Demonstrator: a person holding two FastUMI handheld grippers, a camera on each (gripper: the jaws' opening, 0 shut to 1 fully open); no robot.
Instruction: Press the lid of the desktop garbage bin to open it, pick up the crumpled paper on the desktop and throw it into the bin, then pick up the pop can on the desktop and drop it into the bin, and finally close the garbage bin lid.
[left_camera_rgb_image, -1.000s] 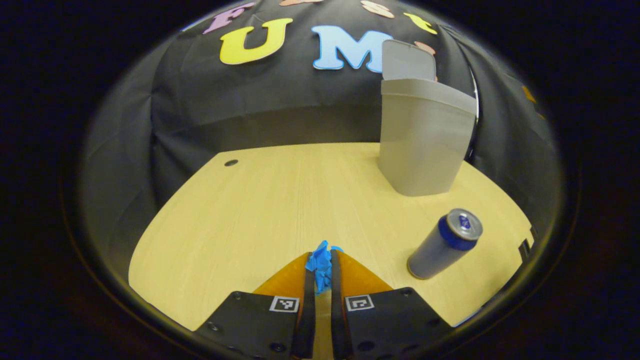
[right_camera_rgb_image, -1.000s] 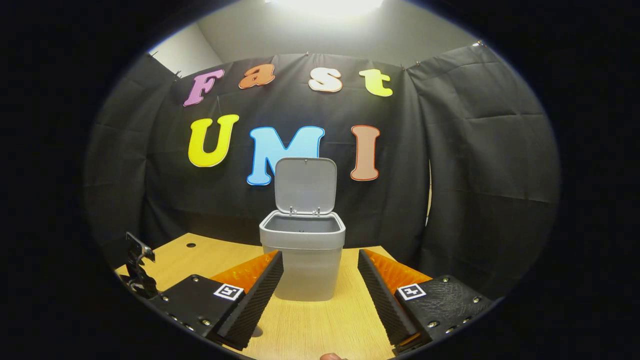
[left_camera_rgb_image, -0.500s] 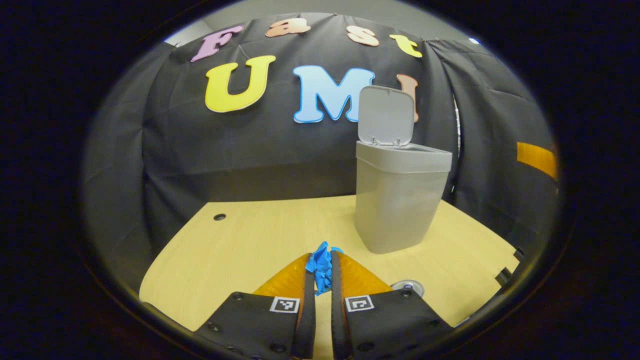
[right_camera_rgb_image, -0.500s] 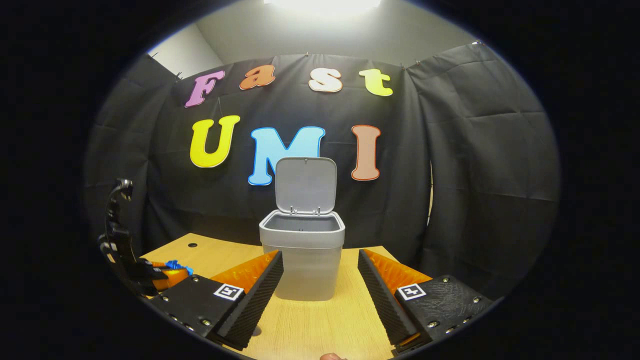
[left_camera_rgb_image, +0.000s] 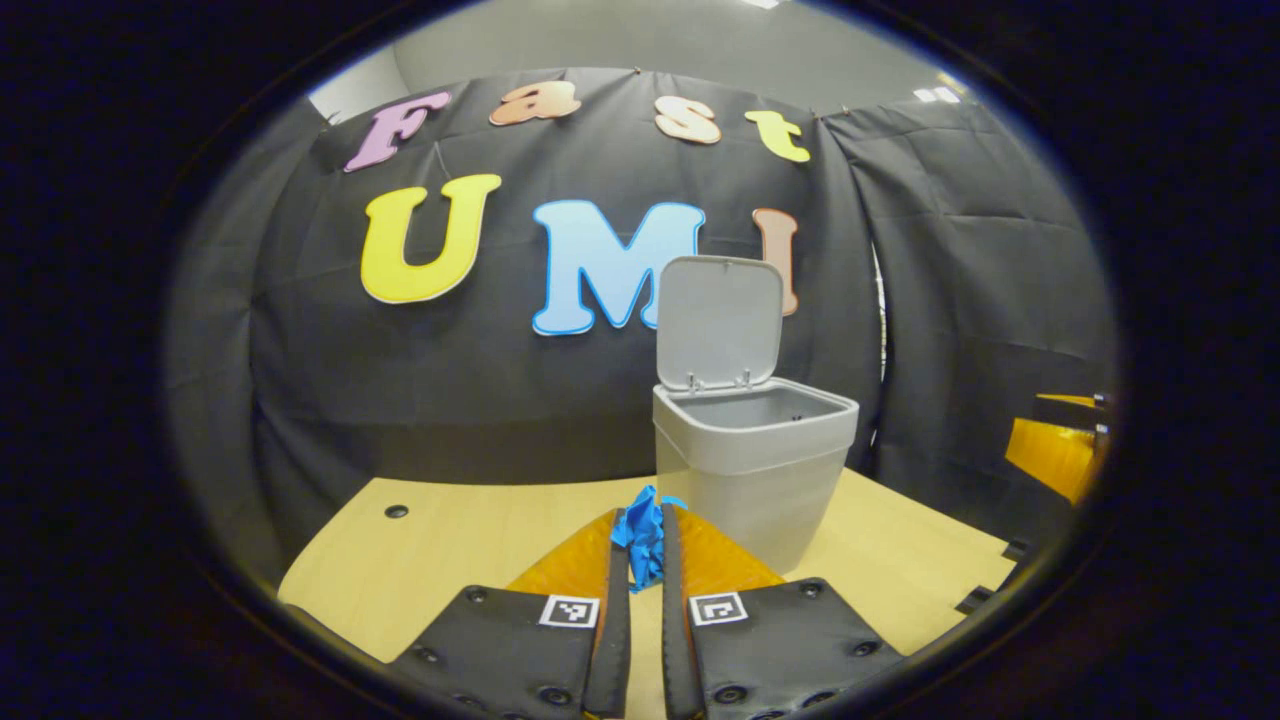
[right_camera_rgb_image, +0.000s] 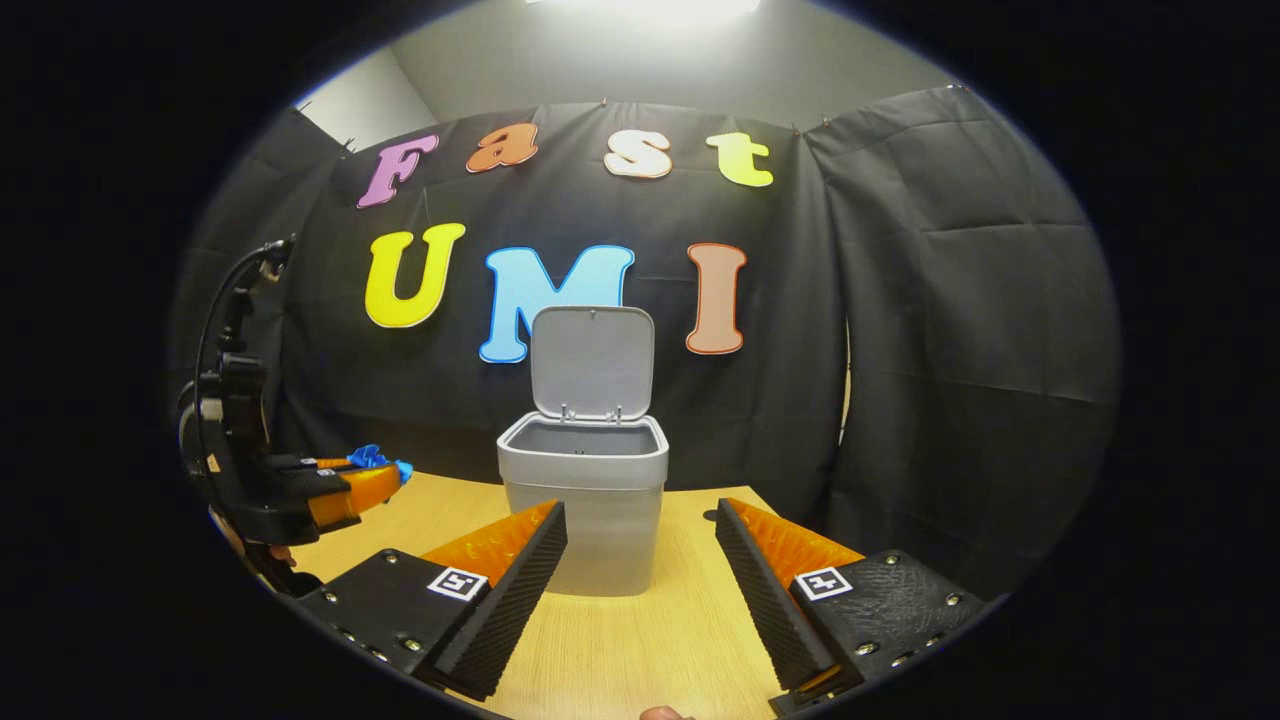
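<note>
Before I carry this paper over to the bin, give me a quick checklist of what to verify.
1. Lid up, bin mouth open: ok.
2. Crumpled paper pinched in the left gripper, jaws closed on it: ok.
3. Paper lifted off the table: ok, seen in the right gripper view.
4. Paper over the bin mouth: not ok, it is short of the bin.
5. Right gripper open and holding nothing: ok.
6. Pop can's place: cannot tell.

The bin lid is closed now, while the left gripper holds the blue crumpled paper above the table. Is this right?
Not quite: the lid stands open on the bin, as the right gripper view shows. The left gripper does hold the blue crumpled paper above the table.
</note>
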